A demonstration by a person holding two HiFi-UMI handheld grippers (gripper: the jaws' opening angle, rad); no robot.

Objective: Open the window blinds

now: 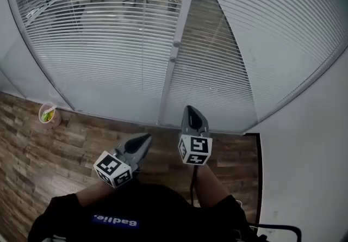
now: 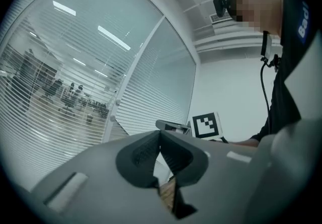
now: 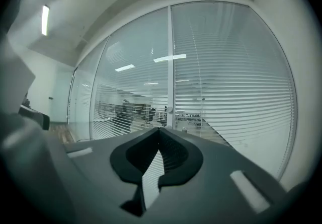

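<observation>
At the left edge of the wooden floor (image 1: pixel 54 154), close to the foot of the window, stands a small cup (image 1: pixel 48 114). Above it the left blind (image 1: pixel 98 45) has its slats tilted enough for the office beyond to show through. The left gripper (image 1: pixel 144 139) is low over the floor, well short of the glass, clenched and empty, with its tips meeting.

Next comes the white post (image 1: pixel 168 83) between the two panes, with two small round knobs (image 1: pixel 175 44) one above the other at mid-height. The right gripper (image 1: pixel 190 110) points at the foot of this post, jaws pressed together with nothing between them. Right of the post, the right blind (image 1: pixel 255 34) is nearly closed, a pale sheet of slats running to the white wall (image 1: pixel 315 143).

The slats look thin, light and easily bent, and they seem to sit behind glass, so they are probably not the place to grab. The knobs are the likely hold: hard, smooth and small, so apt to slip. A gripper would need to open, pinch a knob across its sides and twist. Which knob drives which blind cannot be told.
</observation>
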